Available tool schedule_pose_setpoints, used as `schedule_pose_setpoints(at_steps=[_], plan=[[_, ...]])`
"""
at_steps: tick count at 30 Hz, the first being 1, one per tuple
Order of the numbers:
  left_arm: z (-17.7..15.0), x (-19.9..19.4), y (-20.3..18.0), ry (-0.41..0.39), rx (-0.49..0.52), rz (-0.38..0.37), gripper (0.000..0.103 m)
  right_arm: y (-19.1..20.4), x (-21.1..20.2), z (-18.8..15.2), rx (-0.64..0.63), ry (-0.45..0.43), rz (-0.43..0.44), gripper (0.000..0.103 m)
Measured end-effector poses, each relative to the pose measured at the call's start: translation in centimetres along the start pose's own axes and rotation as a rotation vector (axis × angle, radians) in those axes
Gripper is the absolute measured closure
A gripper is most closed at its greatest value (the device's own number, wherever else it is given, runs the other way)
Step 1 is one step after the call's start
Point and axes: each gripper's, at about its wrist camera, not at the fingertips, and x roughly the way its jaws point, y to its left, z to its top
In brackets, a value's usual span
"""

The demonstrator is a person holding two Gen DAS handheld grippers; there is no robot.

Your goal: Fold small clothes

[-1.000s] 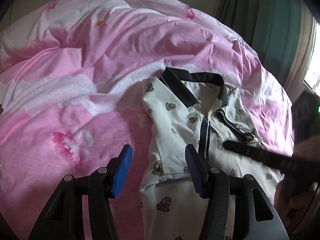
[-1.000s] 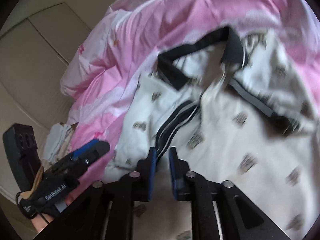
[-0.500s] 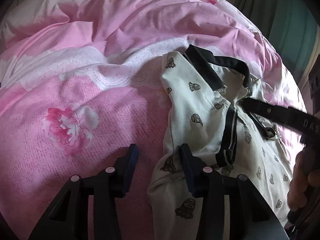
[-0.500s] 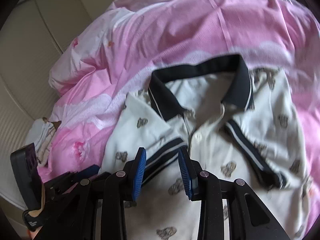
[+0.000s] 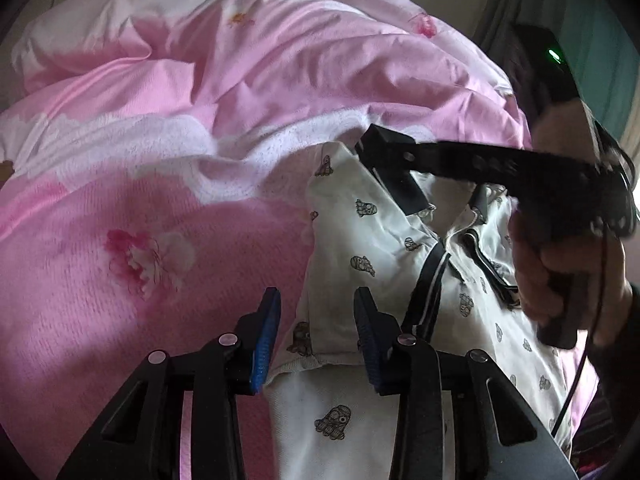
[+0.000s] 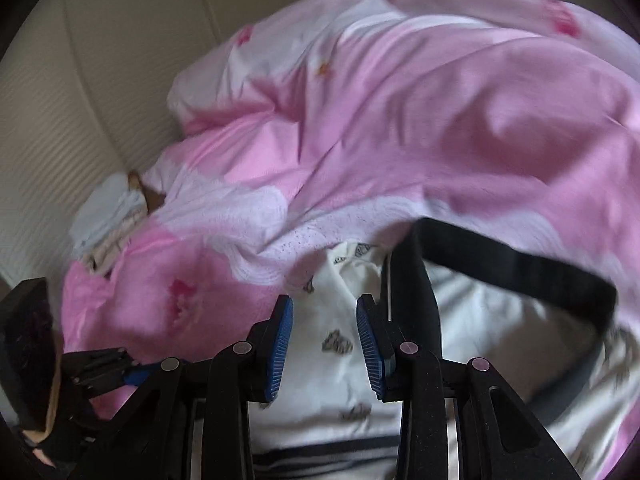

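White cotton printed with small dark cartoon figures makes up the polo shirt, which lies on the bed with its black collar toward the far side and a black-and-white striped placket running down the front. One sleeve is folded in over the body, its hem lying across the near part of the shirt.

The left gripper hangs over the shirt's left edge. Its jaws are closing; the folded sleeve edge sits between the blue pads, but the pads stand apart from the cloth and do not press on it.

The right gripper points down at the shirt just beside the collar. Its jaws are partly open with white fabric showing in the gap below them, and nothing is pinched. In the left wrist view this gripper appears as a long black bar crossing above the collar, carried by the person's right hand, with a cable trailing down from it.

Under the shirt spreads a pink duvet with white patches and darker pink flowers, rumpled into folds behind. At the bed's far left edge lies a small heap of pale cloth, against a cream ribbed wall. A green curtain hangs at the right.
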Motion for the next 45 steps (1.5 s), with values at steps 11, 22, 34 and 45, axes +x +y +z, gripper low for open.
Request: schedule_pose_setpoints(at_steps=[11, 22, 34, 45], plan=[[-0.7, 1.9, 0.7, 0.034, -0.037, -0.017, 0.092, 0.0, 5.5, 1.6, -0.125, 0.163, 0.014, 0.100], [-0.4, 1.7, 1.3, 0.028, -0.044, 0.045, 0.093, 0.5, 7.2, 2.7, -0.146, 0.128, -0.033, 0.101], [0.3, -0.7, -0.6, -0.015, 0.043, -0.025, 0.071, 0.2, 1.0, 1.2, -0.077, 0.034, -0.068, 0.078], [-1.0, 1.0, -2.5, 0.112, 0.121, -0.017, 0.067, 1.0, 1.1, -5.2, -0.062, 0.137, -0.145, 0.078]])
